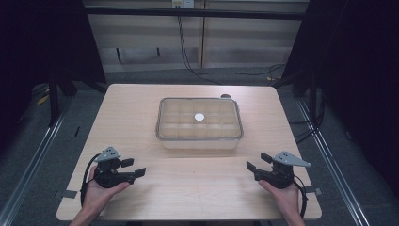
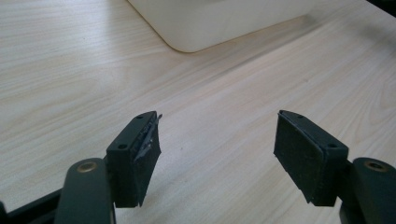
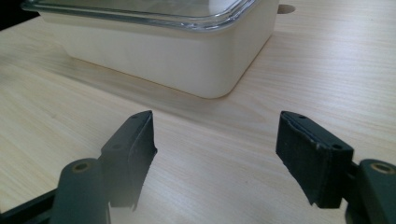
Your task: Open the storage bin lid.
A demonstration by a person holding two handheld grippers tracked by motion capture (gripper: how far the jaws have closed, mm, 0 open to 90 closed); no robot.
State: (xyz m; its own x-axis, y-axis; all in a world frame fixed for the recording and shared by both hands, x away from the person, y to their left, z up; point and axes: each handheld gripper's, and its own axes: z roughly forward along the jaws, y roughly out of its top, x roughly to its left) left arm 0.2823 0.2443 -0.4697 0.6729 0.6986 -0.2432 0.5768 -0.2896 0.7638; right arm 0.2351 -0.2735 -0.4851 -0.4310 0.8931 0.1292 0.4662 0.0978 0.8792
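Light wood-grain tabletop, rectangular with rounded corners, carries one large item: a cream-coloured rectangular plastic container with a clear lid, set at mid-table, slightly toward the far edge. Its long axis runs left to right across the high view, so each short end faces outward toward one side of the tabletop. Through the lid a grid of compartments shows faintly, and a small round white disc sits at the centre; whether it lies on the lid or inside, I cannot tell. The left claw rests low near the front left of the tabletop, held in the person's left hand; the right claw mirrors it at the front right, in the right hand. Both are well apart from the container and roughly equally far from it, so neither has the advantage. From each claw the box lies forward and inward. In the left gripper view, the jaws stand wide with only bare wood between them, a rounded corner of the container ahead. In the right gripper view, the jaws are likewise spread and empty, the container's near corner ahead. Judgement: a two-sided approach to the short ends or the lid suits this symmetry.
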